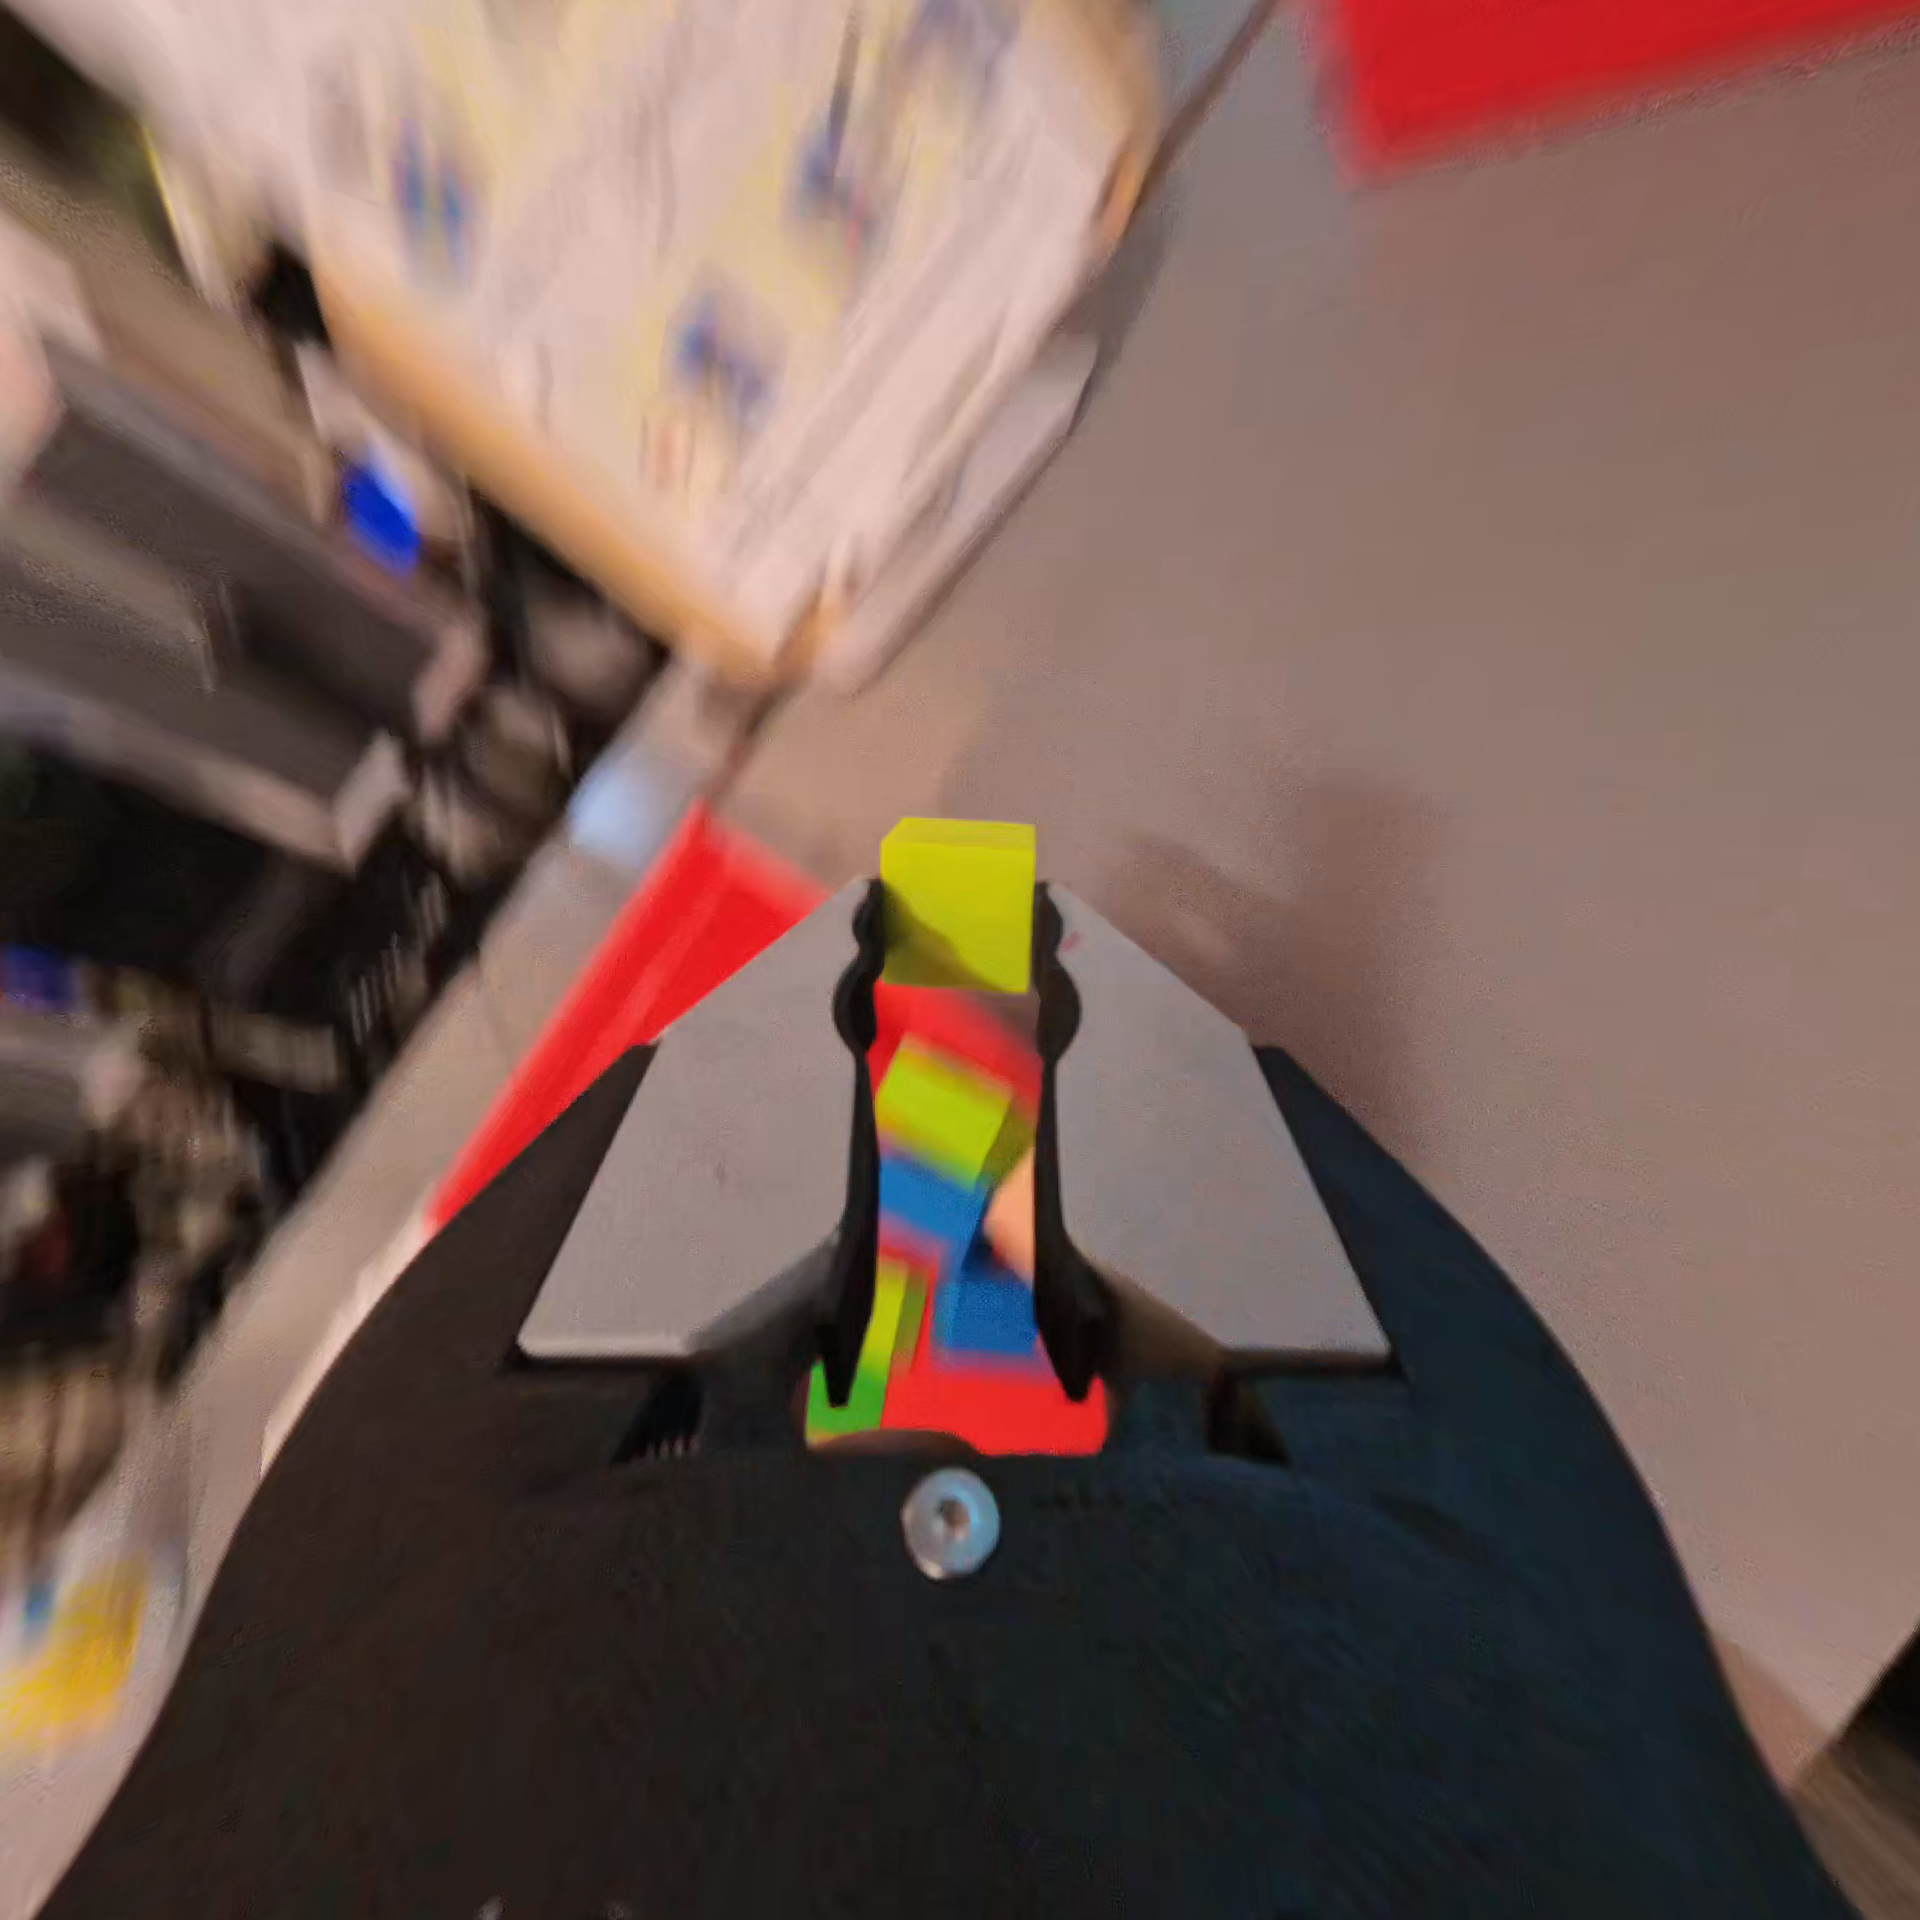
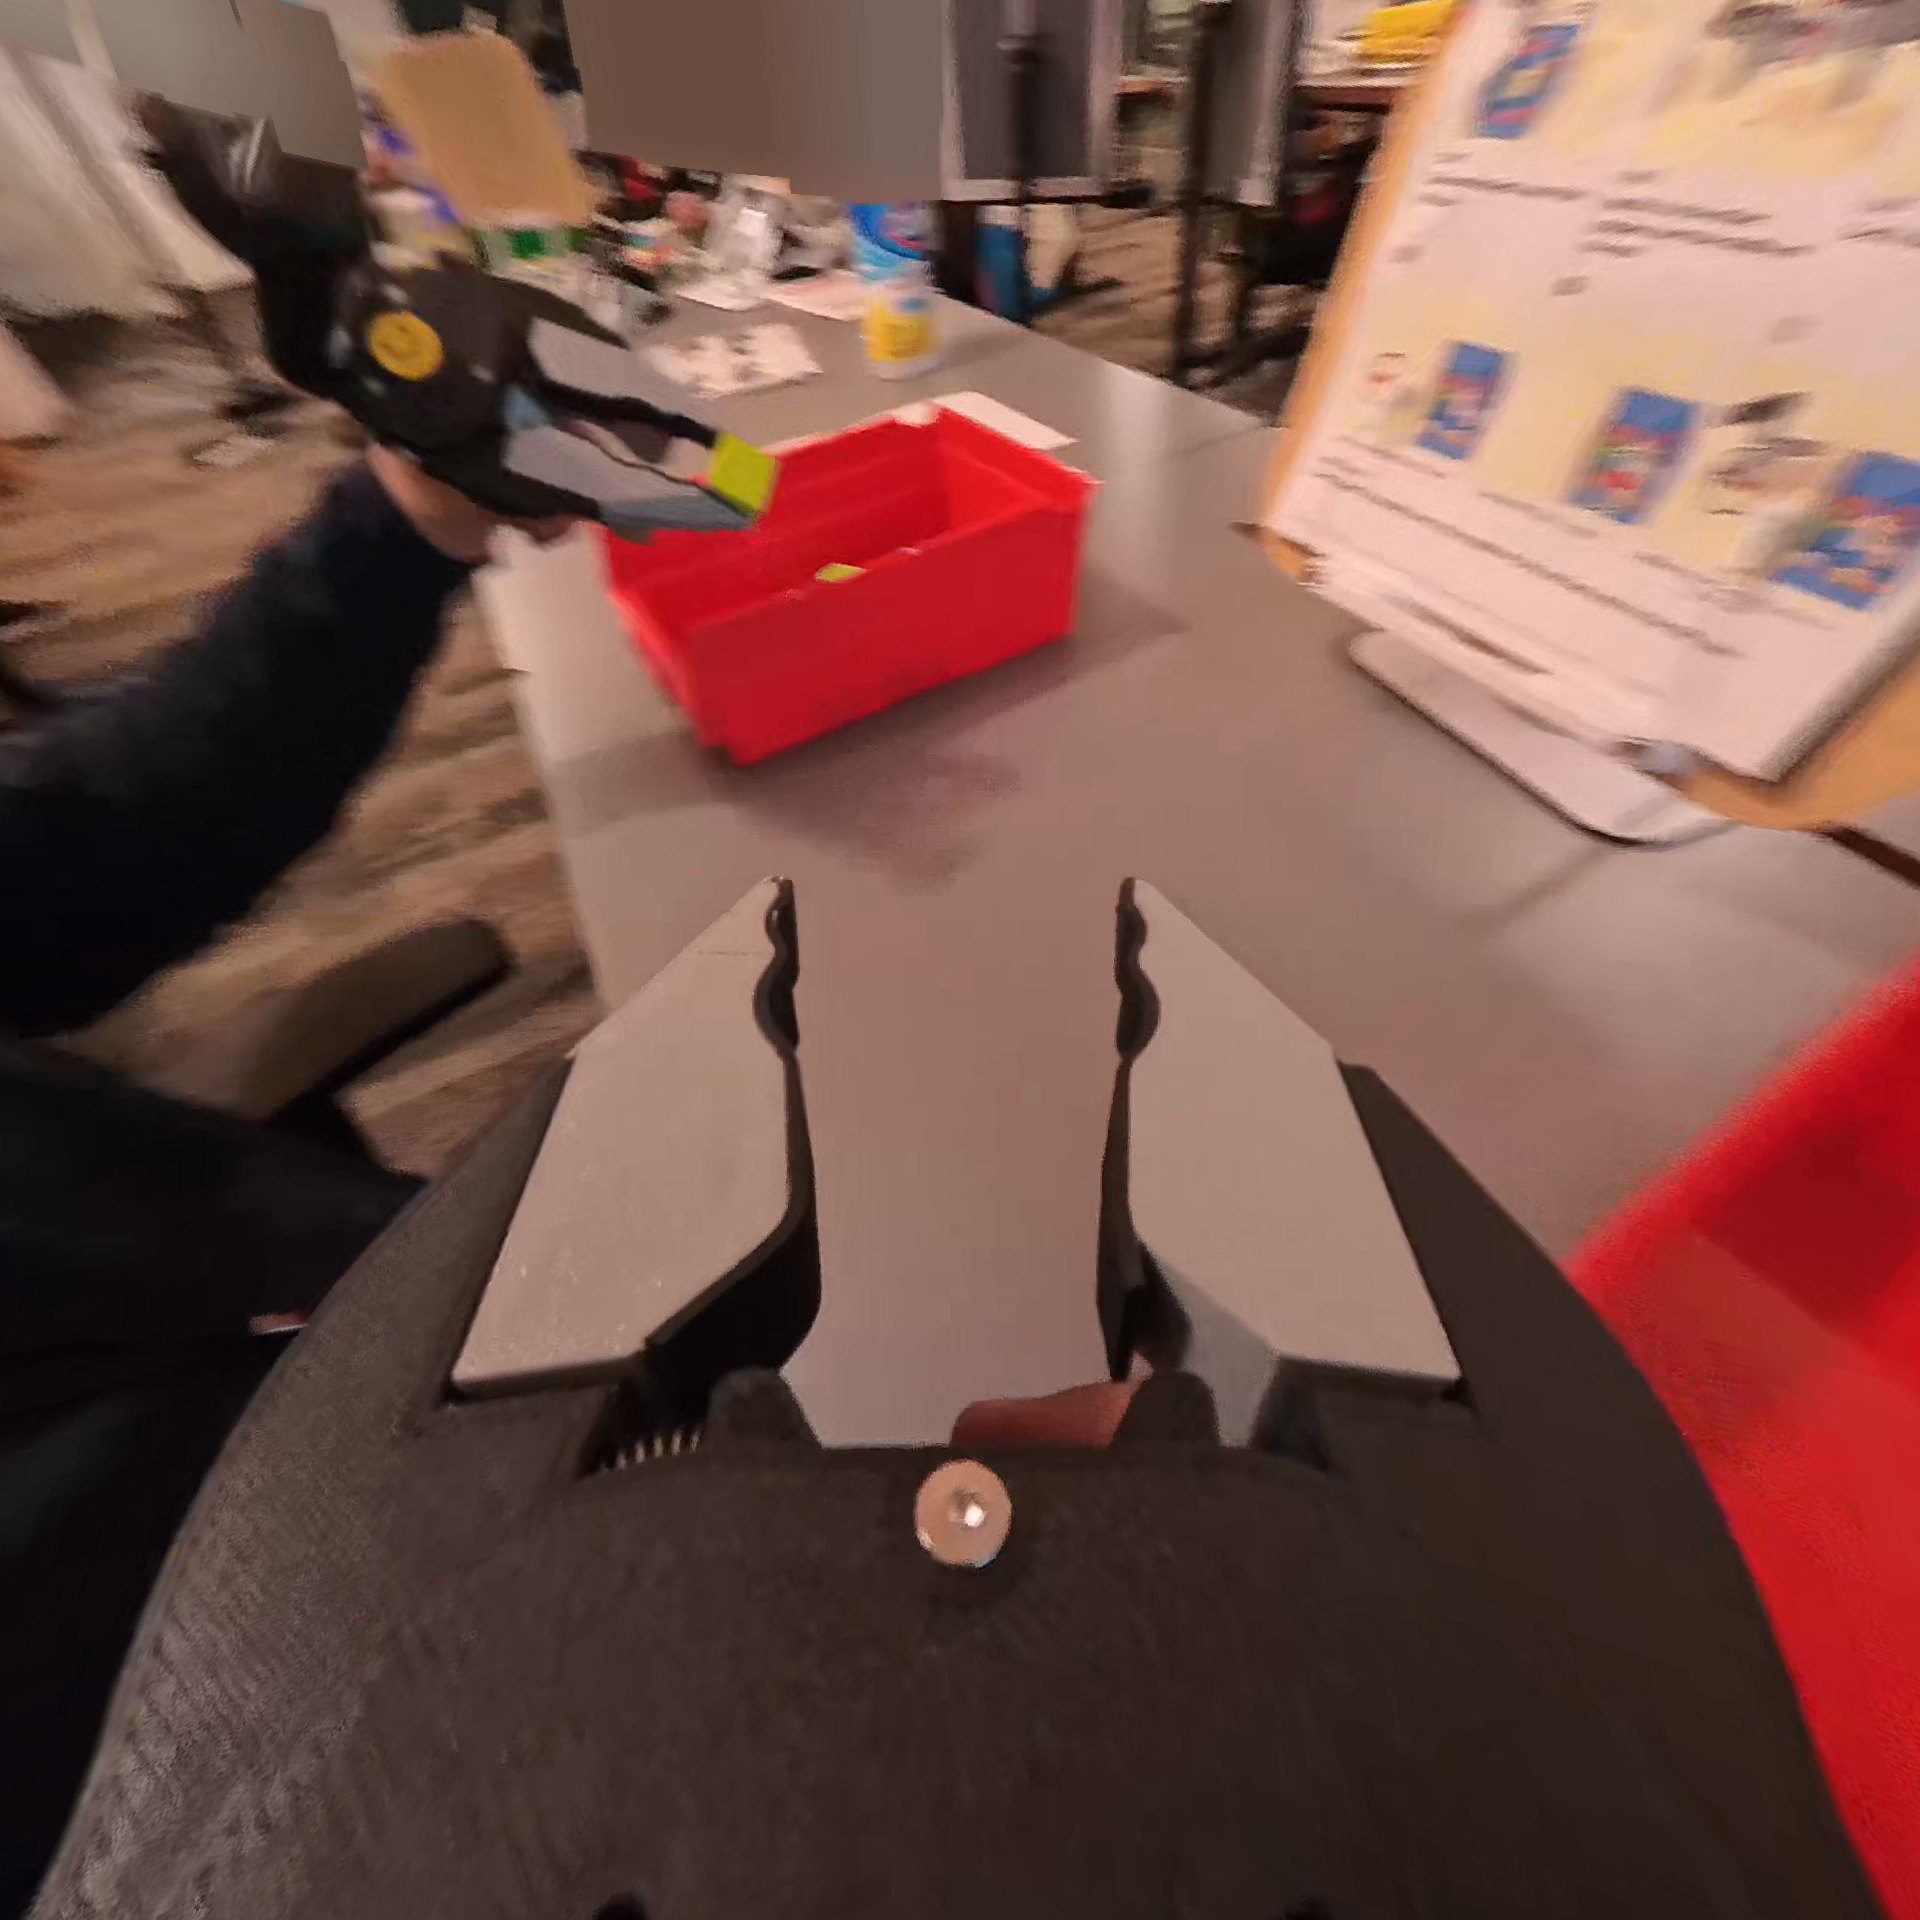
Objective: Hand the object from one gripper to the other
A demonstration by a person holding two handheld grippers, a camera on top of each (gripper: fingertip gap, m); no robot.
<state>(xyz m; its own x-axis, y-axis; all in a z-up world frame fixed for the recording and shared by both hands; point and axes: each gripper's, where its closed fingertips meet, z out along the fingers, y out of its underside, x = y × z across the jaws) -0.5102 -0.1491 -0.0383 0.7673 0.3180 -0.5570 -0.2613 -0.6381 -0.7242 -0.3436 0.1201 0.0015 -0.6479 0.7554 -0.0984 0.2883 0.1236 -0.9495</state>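
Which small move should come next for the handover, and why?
Probably bring the left gripper toward the right gripper. The left one is clamped on the yellow-green block above the red bin, while the right one stands open and empty over the grey table, well apart from it.

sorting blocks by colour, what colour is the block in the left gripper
Yellow-green block, clearest in the left wrist view.

Left gripper (image 1: 958,914) clamped on yellow block (image 1: 961,904), right gripper (image 2: 956,914) spread wide
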